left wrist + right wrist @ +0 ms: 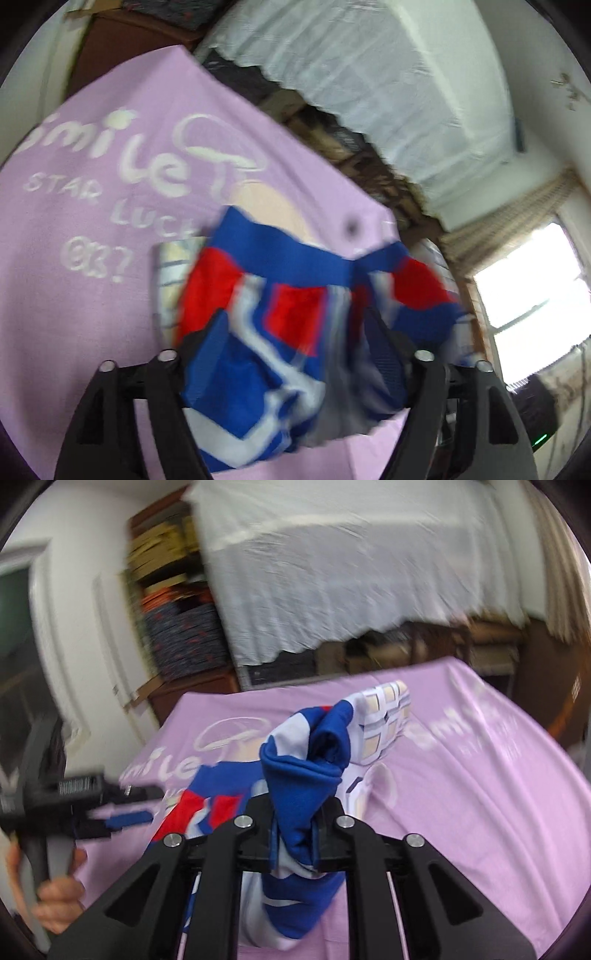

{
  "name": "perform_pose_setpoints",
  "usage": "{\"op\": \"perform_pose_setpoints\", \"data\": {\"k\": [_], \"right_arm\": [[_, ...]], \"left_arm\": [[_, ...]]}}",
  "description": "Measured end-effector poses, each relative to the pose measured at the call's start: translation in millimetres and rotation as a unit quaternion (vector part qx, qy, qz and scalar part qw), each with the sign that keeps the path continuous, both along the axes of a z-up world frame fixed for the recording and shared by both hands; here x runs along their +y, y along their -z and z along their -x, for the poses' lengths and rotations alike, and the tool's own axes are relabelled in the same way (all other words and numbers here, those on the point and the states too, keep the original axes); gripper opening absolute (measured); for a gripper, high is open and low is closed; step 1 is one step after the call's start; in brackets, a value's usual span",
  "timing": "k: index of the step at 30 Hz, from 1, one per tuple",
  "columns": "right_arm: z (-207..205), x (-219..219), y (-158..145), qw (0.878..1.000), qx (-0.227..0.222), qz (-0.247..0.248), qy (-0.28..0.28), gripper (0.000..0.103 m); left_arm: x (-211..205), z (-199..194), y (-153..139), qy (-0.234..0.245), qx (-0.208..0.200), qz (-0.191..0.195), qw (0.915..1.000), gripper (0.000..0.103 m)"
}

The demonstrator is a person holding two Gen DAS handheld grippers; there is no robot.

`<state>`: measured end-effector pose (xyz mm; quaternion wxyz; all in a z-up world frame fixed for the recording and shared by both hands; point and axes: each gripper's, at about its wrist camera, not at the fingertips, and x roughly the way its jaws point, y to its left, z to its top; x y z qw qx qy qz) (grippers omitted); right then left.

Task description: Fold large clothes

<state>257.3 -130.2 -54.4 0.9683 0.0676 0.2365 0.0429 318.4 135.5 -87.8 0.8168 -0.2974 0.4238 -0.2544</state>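
Blue, red and white soft fabric, the garment (pixel 303 775), hangs bunched over the lilac-covered bench (pixel 480 794). Your right tongs (pixel 295 834) clamp it; your left tongs (pixel 295 354) stand spread around it, blurred.

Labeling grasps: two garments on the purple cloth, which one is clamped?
The red, white and blue garment, bunched in the right hand-held gripper. The folded beige-checked garment lies untouched on the purple cloth.

The left gripper (pixel 295 332) fingertips are hidden by the blurred garment (pixel 280 317); the folded cloth (pixel 173 280) is partly covered behind it.
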Motion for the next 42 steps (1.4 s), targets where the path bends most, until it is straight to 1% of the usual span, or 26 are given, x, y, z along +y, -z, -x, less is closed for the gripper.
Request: {"op": "perform_pose_setpoints", "data": {"k": [1,3,6,9,13,14,15,16,17,18,20,22,23,24,25,27,29,31,33,35,36,38,39,40,41,42], "right_arm": [[2.9,15.4,1.3,1.000,-0.007,0.025,-0.013,0.011],[8.6,44.0,6.8,0.996,-0.019,0.073,-0.038,0.011],[14.6,73.8,19.7,0.989,-0.031,0.125,-0.068,0.011],[16.7,88.2,31.7,0.984,-0.028,0.153,-0.089,0.012],[24.3,104.7,43.9,0.976,-0.029,0.181,-0.121,0.012],[29.0,111.1,46.5,0.972,-0.032,0.192,-0.134,0.011],[33.4,114.6,48.8,0.969,-0.035,0.200,-0.143,0.011],[38.4,117.1,52.2,0.966,-0.039,0.208,-0.152,0.011],[44.2,120.3,54.6,0.962,-0.042,0.217,-0.160,0.011],[48.8,123.9,56.7,0.958,-0.045,0.228,-0.168,0.011],[55.0,126.6,59.9,0.953,-0.052,0.245,-0.173,0.011],[58.4,123.5,60.9,0.950,-0.054,0.253,-0.176,0.011],[59.5,120.5,60.5,0.949,-0.054,0.255,-0.177,0.014],[62.2,118.1,60.2,0.948,-0.059,0.259,-0.174,0.020],[65.4,117.0,60.5,0.946,-0.066,0.267,-0.171,0.022],[69.7,118.6,62.4,0.939,-0.078,0.293,-0.164,0.042],[76.5,125.9,63.6,0.932,-0.090,0.312,-0.158,0.045],[79.1,128.6,62.3,0.932,-0.093,0.309,-0.166,0.042],[75.3,133.1,56.2,0.936,-0.087,0.297,-0.170,0.027],[65.2,134.2,51.1,0.944,-0.069,0.269,-0.179,0.023],[60.7,135.4,49.1,0.947,-0.058,0.256,-0.185,0.017],[48.8,136.6,52.3,0.953,-0.031,0.232,-0.191,0.009],[41.6,136.4,55.3,0.956,-0.018,0.221,-0.195,0.008],[40.9,138.4,54.6,0.957,-0.017,0.213,-0.196,0.008],[43.6,137.5,54.7,0.959,-0.022,0.206,-0.195,0.008],[48.0,138.7,54.8,0.958,-0.028,0.207,-0.194,0.008]], "left_arm": [[-2.1,3.4,-4.5,0.012,-0.009,0.012,0.9998,0.089],[-10.3,12.1,-15.7,0.040,-0.036,0.035,0.9980,0.097],[-24.3,17.7,-21.4,0.072,-0.054,0.045,0.9949,0.099],[-40.7,13.6,-18.1,0.089,-0.050,0.034,0.9942,0.099],[-50.2,3.4,0.6,0.093,-0.020,0.016,0.9954,0.098],[-48.6,0.1,5.6,0.091,-0.013,0.018,0.9956,0.095],[-47.0,-2.5,7.9,0.089,-0.013,0.017,0.9958,0.074],[-43.7,-4.1,10.1,0.088,-0.011,0.012,0.9960,0.040],[-43.5,-7.3,13.3,0.087,-0.005,0.003,0.9962,0.029],[-41.1,-9.7,17.2,0.089,0.000,0.009,0.9960,0.022],[-37.4,-13.1,20.5,0.086,0.006,0.022,0.9960,0.019],[-36.9,-10.7,15.7,0.084,-0.004,0.017,0.9963,0.017],[-36.7,-9.2,12.4,0.083,-0.010,0.017,0.9963,0.016],[-35.2,-5.3,6.4,0.081,-0.021,0.014,0.9964,0.012],[-32.3,-1.8,-0.1,0.076,-0.033,0.009,0.9965,0.012],[-20.6,4.6,-11.4,0.058,-0.055,0.006,0.9968,0.012],[-0.7,8.7,-16.2,0.032,-0.067,0.009,0.9972,0.005],[18.1,9.6,-15.0,0.003,-0.064,0.003,0.9979,0.004],[37.7,4.3,-3.2,-0.019,-0.039,-0.004,0.9990,0.001],[49.8,-2.0,9.2,-0.036,-0.011,0.000,0.9993,0.001],[54.0,-3.5,12.5,-0.044,-0.005,0.005,0.9990,0.001],[53.4,-1.7,9.7,-0.032,-0.012,0.017,0.9993,0.004],[48.8,0.9,5.8,-0.016,-0.018,0.019,0.9995,0.022],[44.9,4.1,2.8,-0.005,-0.024,0.019,0.9995,0.061],[39.8,5.8,0.1,-0.001,-0.031,0.013,0.9994,0.078],[33.0,8.5,-3.0,-0.006,-0.040,-0.005,0.9992,0.087]]}}
